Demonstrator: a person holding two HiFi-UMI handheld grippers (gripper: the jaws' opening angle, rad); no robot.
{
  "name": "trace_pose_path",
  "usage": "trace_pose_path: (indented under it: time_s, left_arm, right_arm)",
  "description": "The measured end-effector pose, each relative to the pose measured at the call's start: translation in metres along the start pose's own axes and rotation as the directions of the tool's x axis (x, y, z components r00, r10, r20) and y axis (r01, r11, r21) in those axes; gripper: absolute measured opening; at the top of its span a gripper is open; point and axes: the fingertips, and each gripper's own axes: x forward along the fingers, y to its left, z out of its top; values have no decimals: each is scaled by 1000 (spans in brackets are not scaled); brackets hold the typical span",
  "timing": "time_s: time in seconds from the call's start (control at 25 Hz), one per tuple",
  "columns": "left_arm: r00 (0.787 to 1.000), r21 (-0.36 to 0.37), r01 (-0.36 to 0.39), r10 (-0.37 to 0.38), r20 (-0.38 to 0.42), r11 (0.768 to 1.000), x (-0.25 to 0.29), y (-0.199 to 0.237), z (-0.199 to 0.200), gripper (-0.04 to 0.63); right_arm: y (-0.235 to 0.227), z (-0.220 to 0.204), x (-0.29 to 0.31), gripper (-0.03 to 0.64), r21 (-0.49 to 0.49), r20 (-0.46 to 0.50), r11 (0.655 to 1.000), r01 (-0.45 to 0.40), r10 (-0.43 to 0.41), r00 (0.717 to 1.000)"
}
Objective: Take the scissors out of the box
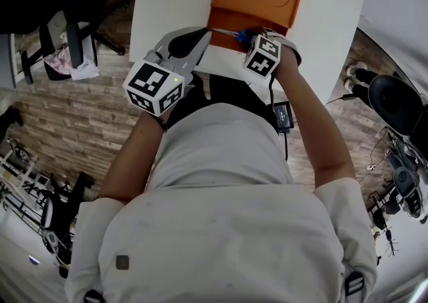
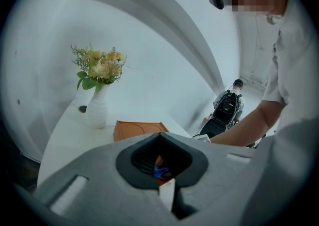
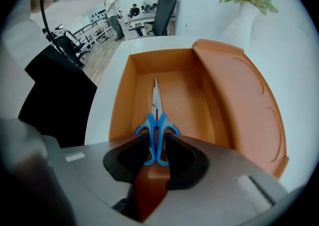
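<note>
While left tool [image 1: 202, 38] is hovering empty, jaws together, right tool [image 3: 155, 146] is pinching scissors [image 3: 155, 101] by handles inside box [image 3: 185, 95] on desk [image 1: 167, 7].

On the table [image 3: 102, 103], the scissors [image 3: 156, 120] inside the box [image 3: 122, 100], lid [image 3: 249, 100] at its right, vase [image 3: 244, 28] behind.

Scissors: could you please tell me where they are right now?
In the right gripper view's centre, the scissors lie in the open orange box, blue handles between the right gripper's jaws.
</note>
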Motion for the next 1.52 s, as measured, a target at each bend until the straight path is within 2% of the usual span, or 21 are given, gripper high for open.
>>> trace_pose_path:
  time_s: [0.12, 0.44, 0.92, 1.28, 1.52]
  left_arm:
    - [1000, 0, 2, -2, 1, 1000, -2, -3, 0, 4]
    - [1000, 13, 4, -4, 5, 1000, -22, 0, -1, 4]
    - [998, 80, 53, -55, 19, 995, -66, -3, 6, 4]
    - [994, 147, 95, -102, 42, 985, -107, -7, 18, 5]
    - [989, 193, 129, -141, 50, 973, -130, -10, 26, 5]
  right_arm:
    - [0, -4, 0, 97, 7, 1, 1000, 15, -15, 1000]
    - [2, -2, -2, 95, 31, -17, 999, 22, -21, 1000]
    - [6, 20, -43, 94, 143, 7, 977, 161, -164, 986]
    - [22, 39, -92, 94, 269, 50, 923, 276, -299, 953]
    - [33, 56, -131, 94, 372, 96, 860, 348, -409, 907]
